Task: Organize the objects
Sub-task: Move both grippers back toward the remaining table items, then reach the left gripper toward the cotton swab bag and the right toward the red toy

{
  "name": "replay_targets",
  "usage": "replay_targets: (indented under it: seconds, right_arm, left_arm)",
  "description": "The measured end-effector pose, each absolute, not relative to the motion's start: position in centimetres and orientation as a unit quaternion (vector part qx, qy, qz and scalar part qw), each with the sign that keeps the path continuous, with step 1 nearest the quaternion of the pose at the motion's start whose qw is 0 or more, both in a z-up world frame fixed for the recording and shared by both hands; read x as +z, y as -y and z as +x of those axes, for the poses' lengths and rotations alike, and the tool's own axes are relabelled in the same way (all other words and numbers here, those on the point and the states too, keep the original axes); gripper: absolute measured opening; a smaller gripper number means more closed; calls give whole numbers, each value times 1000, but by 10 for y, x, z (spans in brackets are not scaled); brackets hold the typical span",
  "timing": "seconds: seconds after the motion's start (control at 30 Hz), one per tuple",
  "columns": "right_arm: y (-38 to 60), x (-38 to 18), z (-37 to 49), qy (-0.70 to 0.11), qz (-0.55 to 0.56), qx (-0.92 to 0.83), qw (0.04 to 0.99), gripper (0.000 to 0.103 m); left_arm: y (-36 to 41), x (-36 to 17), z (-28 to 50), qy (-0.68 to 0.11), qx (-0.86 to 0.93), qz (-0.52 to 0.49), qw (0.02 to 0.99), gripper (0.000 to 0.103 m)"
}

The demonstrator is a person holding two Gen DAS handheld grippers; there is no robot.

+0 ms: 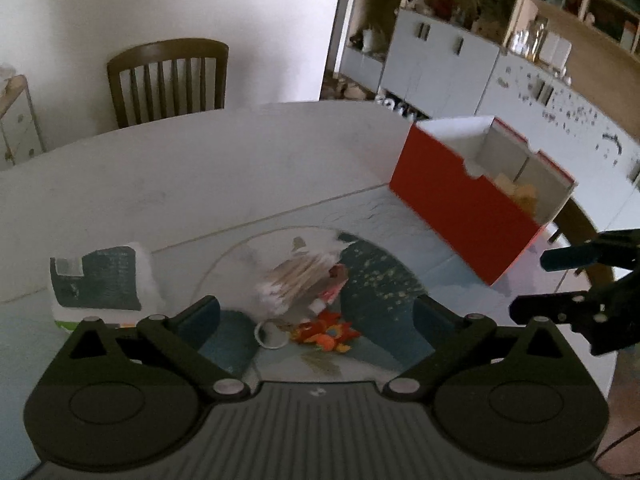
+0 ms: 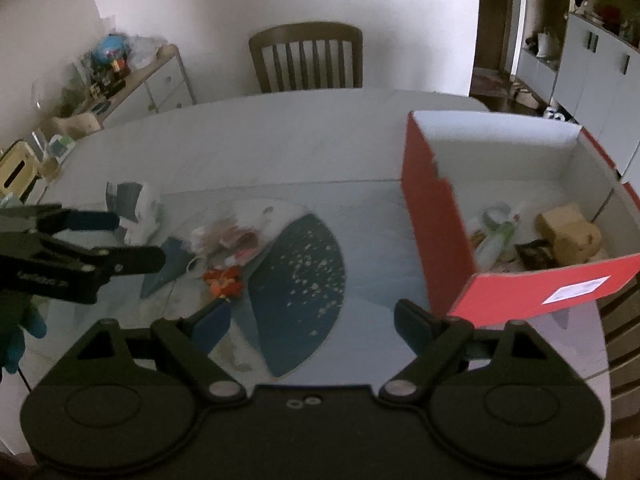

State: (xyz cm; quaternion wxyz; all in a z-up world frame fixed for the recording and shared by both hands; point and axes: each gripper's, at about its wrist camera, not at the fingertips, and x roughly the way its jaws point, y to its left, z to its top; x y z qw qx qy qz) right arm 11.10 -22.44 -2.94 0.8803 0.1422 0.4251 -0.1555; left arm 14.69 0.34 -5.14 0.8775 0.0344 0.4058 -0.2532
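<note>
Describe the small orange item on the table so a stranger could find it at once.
Start at the tall red cardboard box on the white table, then look left to the clutter on the round glass mat. At its near edge lies the small orange flower-like trinket, the only bright orange piece among pale packets.

Home dining room: table [image 2: 280,140], chair [image 2: 306,58], cupboards [image 1: 440,60]

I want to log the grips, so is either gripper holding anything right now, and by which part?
Nothing is held. The left gripper is open above the bag of cotton swabs, not touching it. The right gripper is open over the table.
</note>
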Motion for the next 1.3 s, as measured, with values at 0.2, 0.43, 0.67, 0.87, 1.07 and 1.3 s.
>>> replay_targets:
  seconds: [0.2,0.43,0.67,0.87,1.07,1.3]
  right_arm:
    - [214,-42,123,-443,144,-154,872,89]
    - [204,-53,141,-456,140,-145,867,89]
    - [195,-67,159,-472,137,-131,861,89]
    - [192,-77,172,-483,139,-125,855,89]
    - [192,-83,185,-489,133,-123,853,89]
    - [189,-92,201,-494,127,-115,852,88]
  left_arm:
    - [-6,-72,166,-416,-247,58,873,103]
    - [-4,-88,188,-418,-262,68,867,103]
    - [8,-101,206,-415,-283,96,860,103]
    - [9,-112,217,-422,-298,102,850,102]
    - [7,-118,224,-424,-305,94,847,94]
    - [8,-121,229,-431,-323,89,838,48]
